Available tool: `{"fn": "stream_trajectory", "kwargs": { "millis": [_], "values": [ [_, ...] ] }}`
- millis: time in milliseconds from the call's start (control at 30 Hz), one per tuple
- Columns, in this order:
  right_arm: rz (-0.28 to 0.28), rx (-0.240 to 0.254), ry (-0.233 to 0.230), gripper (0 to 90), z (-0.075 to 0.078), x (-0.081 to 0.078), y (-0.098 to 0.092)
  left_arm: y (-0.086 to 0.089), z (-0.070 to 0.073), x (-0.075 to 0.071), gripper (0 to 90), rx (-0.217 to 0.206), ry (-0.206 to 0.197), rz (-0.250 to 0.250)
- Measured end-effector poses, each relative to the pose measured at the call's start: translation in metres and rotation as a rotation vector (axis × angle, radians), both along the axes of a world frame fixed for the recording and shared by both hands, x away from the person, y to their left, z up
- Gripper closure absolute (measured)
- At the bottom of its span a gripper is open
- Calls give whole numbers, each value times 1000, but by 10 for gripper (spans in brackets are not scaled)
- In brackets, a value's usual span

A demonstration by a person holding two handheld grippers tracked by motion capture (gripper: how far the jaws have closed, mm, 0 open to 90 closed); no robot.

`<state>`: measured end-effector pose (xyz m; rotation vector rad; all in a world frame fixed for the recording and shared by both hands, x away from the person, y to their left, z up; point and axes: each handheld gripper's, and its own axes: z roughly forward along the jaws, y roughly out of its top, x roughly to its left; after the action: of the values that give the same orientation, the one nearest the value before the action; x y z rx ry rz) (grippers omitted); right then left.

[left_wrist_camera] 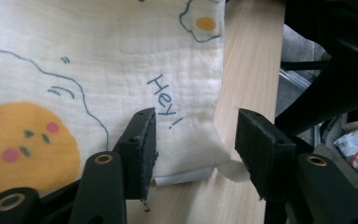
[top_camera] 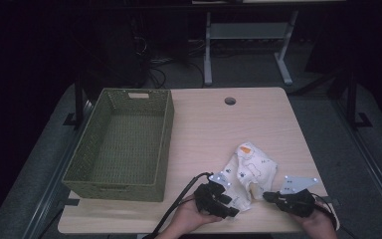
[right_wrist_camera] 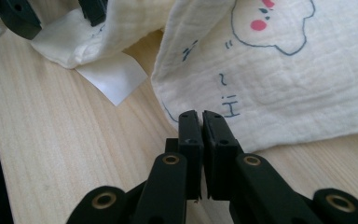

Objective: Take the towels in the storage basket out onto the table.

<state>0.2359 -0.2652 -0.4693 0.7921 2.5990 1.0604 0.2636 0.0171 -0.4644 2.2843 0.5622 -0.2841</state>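
A cream cloth (top_camera: 248, 164) printed with cartoon faces and words lies crumpled near the table's front edge. My left gripper (top_camera: 233, 201) sits at its near left corner. In the left gripper view the gripper (left_wrist_camera: 196, 135) is open, with the cloth (left_wrist_camera: 98, 56) corner and a white label (left_wrist_camera: 182, 176) lying loose between the jaws. My right gripper (top_camera: 266, 195) is at the cloth's right side. In the right gripper view the gripper (right_wrist_camera: 200, 116) has its jaws pressed together on the edge of the cloth (right_wrist_camera: 284, 84) by the word "Hi".
A green woven basket (top_camera: 114, 189) stands empty on the left half of the wooden table (top_camera: 204, 129). A round cable hole (top_camera: 230, 101) sits near the table's far edge. Desk legs and cables stand on the dark floor beyond.
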Motion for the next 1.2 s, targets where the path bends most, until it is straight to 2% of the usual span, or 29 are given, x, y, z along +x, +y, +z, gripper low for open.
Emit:
{"fn": "stream_trajectory", "kwargs": {
  "millis": [233,567,633,733,867,900,1067,1200],
  "values": [
    [-8,32,30,863,0,0,-5,7,1,1,451,12,-14,7],
    [-15,40,37,857,-1,-1,-7,15,3,-2,458,50,-89,-12],
    [-14,40,36,856,-1,-1,-7,16,2,-4,472,52,-116,-16],
    [-11,33,24,853,-1,-2,-7,14,3,-9,525,78,-189,-34],
    [-11,35,24,852,-1,-2,-6,12,2,-15,552,103,-262,-52],
    [-12,31,24,852,-1,-2,-6,12,3,-16,569,126,-297,-74],
    [-15,30,23,853,0,-2,-5,13,1,-18,606,115,-335,-75],
    [-13,36,21,854,1,-2,-4,14,1,-17,678,111,-336,-76]
  ]
}}
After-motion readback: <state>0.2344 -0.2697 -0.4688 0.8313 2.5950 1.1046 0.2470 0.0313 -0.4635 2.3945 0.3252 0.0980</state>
